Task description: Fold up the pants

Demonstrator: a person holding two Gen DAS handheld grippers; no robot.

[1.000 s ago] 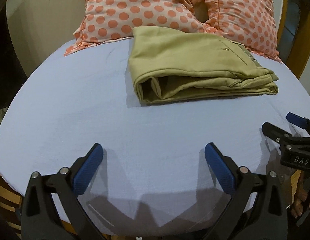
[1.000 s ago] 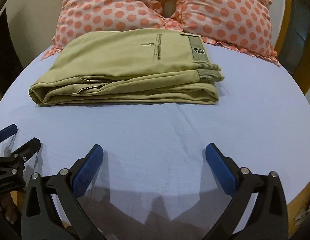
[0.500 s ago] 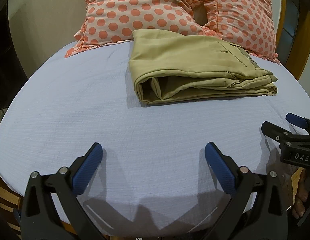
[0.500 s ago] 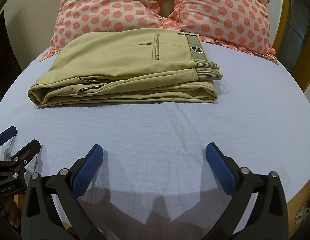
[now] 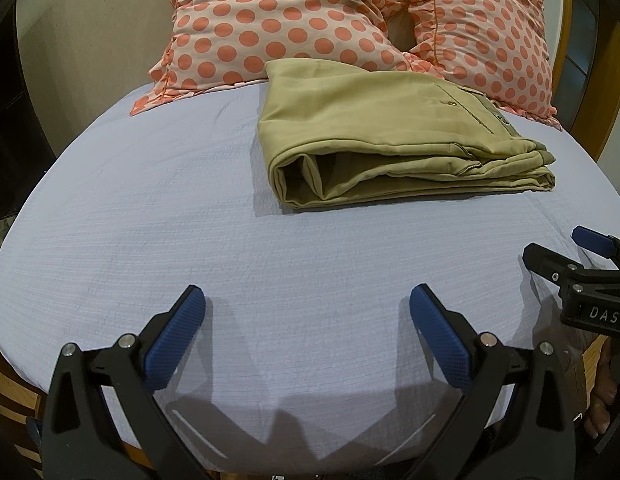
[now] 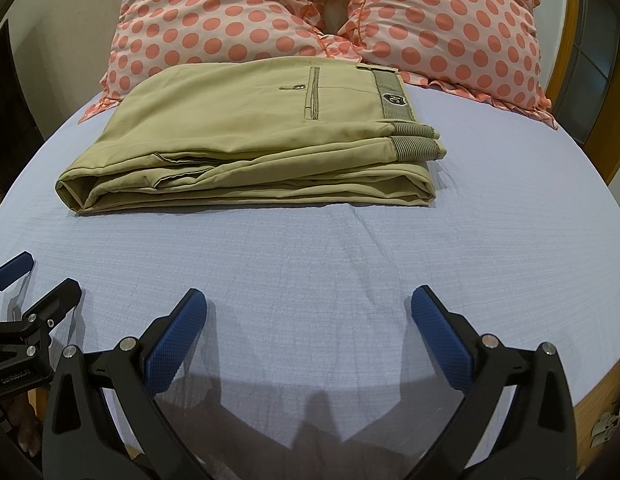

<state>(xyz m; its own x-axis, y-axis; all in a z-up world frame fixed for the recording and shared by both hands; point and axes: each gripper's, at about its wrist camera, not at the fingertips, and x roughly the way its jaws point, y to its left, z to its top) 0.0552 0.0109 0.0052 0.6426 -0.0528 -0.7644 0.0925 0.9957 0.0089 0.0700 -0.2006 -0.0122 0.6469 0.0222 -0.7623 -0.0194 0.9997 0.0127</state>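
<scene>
You are holding the left gripper (image 5: 305, 312) with its jaws spread wide and nothing between the blue pads (image 5: 177, 336); it is hovering low over the near part of the bed sheet (image 5: 149, 208). The right gripper (image 6: 307, 314) is reading the same: wide open, gripping nothing, poised above bare sheet, well apart from the garment. Each gripper is showing at the edge of the other's view, so you are carrying the 2 side by side at the near end of the bed.

Further out, the pants (image 6: 245, 136) are lying in a flat rectangular stack of several layers, waistband (image 6: 394, 98) at the right, folded end at the left, far edge touching the 2 polka-dot pillows (image 5: 277, 24).

Judgement: the folding is looking complete. Edges are sitting roughly aligned, no leg is trailing loose. Little appears to be remaining beyond perhaps flattening the puffed fold at the left end.
</scene>
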